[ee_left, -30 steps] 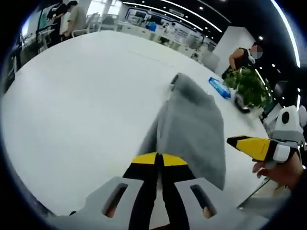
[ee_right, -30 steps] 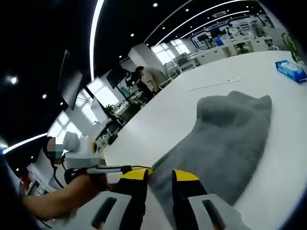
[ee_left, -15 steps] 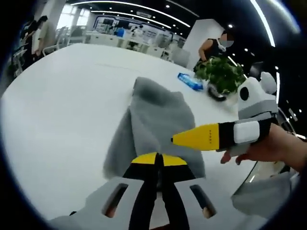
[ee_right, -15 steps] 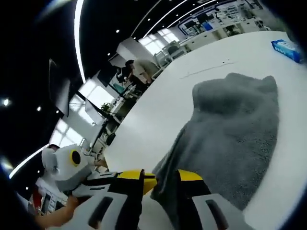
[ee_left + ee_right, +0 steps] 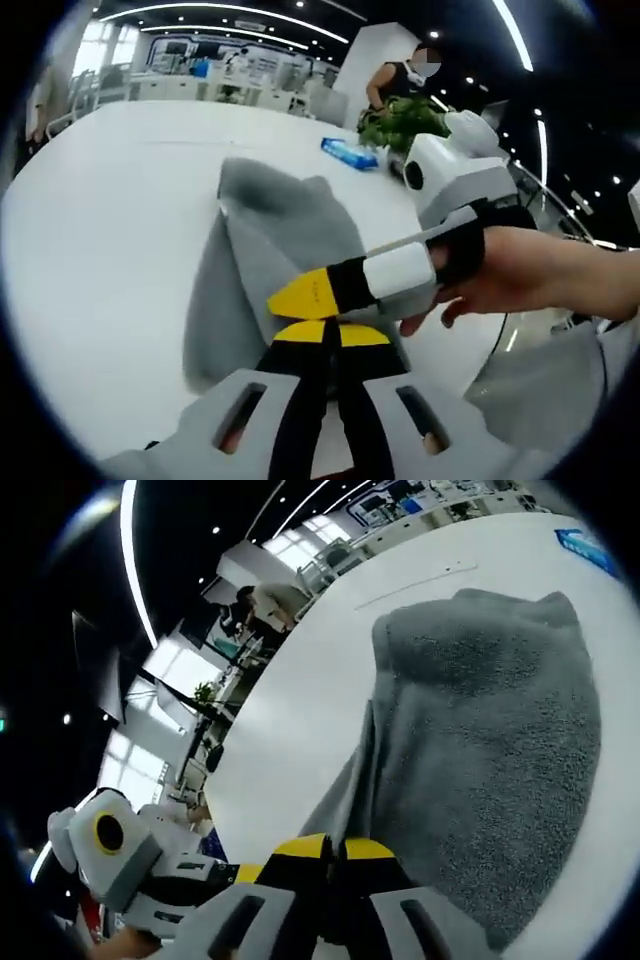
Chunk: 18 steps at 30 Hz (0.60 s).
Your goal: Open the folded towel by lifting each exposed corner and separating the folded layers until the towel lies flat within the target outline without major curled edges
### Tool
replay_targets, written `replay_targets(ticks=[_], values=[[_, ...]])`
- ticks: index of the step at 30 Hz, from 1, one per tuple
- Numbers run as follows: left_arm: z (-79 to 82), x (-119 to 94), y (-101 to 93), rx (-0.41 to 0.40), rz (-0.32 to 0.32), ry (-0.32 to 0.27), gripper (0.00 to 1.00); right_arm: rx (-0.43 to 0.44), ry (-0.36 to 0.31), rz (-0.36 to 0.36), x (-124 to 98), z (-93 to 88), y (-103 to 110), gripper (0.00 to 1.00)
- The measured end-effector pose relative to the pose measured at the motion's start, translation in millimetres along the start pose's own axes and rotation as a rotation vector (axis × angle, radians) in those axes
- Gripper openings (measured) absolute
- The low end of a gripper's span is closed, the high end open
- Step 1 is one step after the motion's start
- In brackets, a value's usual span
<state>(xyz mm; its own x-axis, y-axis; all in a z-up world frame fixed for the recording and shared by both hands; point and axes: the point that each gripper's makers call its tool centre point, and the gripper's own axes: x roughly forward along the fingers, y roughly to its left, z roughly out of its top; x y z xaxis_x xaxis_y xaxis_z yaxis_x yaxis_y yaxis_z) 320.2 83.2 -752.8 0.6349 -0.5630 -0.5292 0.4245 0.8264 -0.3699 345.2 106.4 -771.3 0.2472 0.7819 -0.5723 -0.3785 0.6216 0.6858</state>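
On the white table (image 5: 90, 230), the grey towel (image 5: 270, 250) lies still folded and bunched, its near edge lifted off the surface toward the person. The left tool (image 5: 327, 335) has its jaws pressed together on that near edge. The right tool (image 5: 330, 848) is clamped on the same edge just beside it, held in a hand (image 5: 520, 275).

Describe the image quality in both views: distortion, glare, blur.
Left gripper view: fisheye bends the white table edge; ceiling light strips glare; towel fairly sharp, right gripper close and soft. Right gripper view: strong tilt and curvature; bright windows blow out; towel texture crisp.
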Motion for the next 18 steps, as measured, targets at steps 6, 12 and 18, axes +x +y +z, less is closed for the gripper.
replay_targets(ticks=[6, 12, 18], values=[[8.3, -3, -2.9, -0.124, -0.051, -0.051, 0.01, -0.001, -0.024, -0.005, -11, 3.6, -2, 0.00], [11.3, -7, 4.5, -0.160, -0.035, -0.075, 0.00, -0.065, -0.029, -0.052, -24, 3.5, -16, 0.00], [5.2, -2, 15.7, -0.116, 0.043, -0.054, 0.00, -0.052, -0.049, -0.061, -43, 7.8, -25, 0.00]])
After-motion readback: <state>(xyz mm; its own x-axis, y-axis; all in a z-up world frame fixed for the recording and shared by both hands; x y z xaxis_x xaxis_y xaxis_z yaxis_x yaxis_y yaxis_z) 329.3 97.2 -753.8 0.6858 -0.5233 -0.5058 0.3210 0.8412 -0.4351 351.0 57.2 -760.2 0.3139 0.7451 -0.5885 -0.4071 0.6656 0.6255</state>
